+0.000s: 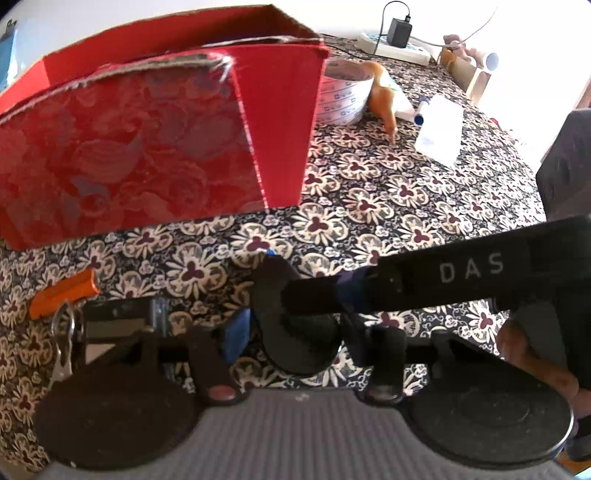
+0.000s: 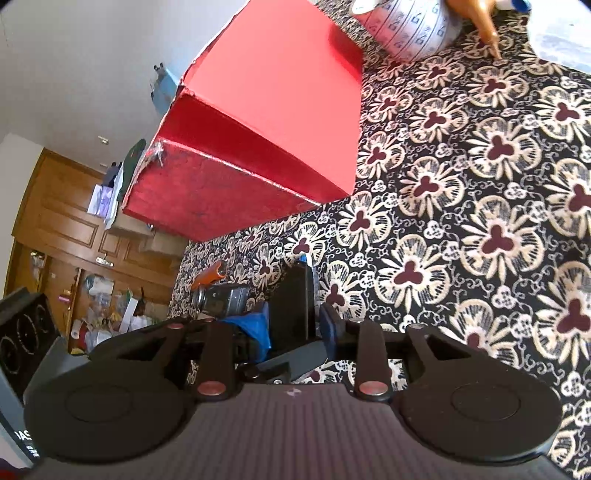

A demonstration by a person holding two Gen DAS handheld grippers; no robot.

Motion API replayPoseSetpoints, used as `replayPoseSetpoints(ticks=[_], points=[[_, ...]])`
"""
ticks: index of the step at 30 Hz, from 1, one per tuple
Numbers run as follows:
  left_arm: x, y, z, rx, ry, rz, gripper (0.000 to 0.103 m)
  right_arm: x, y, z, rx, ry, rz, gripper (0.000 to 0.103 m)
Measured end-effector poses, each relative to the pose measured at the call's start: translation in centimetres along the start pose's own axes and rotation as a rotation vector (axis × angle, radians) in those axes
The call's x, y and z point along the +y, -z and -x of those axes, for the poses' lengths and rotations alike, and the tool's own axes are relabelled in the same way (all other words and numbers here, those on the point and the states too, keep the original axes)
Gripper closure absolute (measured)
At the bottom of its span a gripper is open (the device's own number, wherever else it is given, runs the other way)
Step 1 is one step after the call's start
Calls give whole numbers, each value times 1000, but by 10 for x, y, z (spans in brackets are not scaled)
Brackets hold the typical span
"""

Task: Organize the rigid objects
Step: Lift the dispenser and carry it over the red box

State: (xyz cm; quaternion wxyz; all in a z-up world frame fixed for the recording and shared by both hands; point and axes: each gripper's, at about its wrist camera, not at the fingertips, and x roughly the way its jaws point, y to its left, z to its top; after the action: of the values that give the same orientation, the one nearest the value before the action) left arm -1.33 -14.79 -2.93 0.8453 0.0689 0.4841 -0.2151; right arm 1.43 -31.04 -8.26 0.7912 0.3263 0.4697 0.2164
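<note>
A red cardboard box (image 1: 147,140) stands open-topped on the patterned tablecloth; the right wrist view shows its side (image 2: 266,122). In front of it lie an orange tool (image 1: 62,293) with a key ring and a flat black object (image 1: 295,325). My right gripper (image 1: 347,295) reaches in from the right in the left wrist view and is shut on the flat black object (image 2: 291,306). My left gripper (image 1: 243,332) sits low over the same spot with its blue pads near the object; whether it grips is unclear. The orange tool (image 2: 208,277) also shows beside a metal piece.
A roll of printed tape (image 1: 343,92), an orange toy figure (image 1: 384,99) and a clear plastic box (image 1: 441,127) sit behind the red box. A power strip with a black adapter (image 1: 399,35) lies at the far edge. Wooden cabinets (image 2: 74,229) stand beyond the table.
</note>
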Motion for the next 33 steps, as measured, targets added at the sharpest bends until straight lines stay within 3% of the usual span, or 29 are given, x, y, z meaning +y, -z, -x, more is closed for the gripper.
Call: replayPoseSetpoints(ticks=[11, 21, 27, 33], points=[[-20, -19, 21, -86, 67, -90, 55, 4, 0, 53, -150, 9, -29, 91], [-36, -53, 72, -259, 168, -236, 55, 57, -11, 118, -385, 68, 43, 91], [-10, -86, 102, -377, 181, -261, 55, 107, -44, 104, -469, 64, 142, 91], [42, -116, 109, -420, 115, -252, 55, 144, -89, 47, -430, 72, 243, 91]])
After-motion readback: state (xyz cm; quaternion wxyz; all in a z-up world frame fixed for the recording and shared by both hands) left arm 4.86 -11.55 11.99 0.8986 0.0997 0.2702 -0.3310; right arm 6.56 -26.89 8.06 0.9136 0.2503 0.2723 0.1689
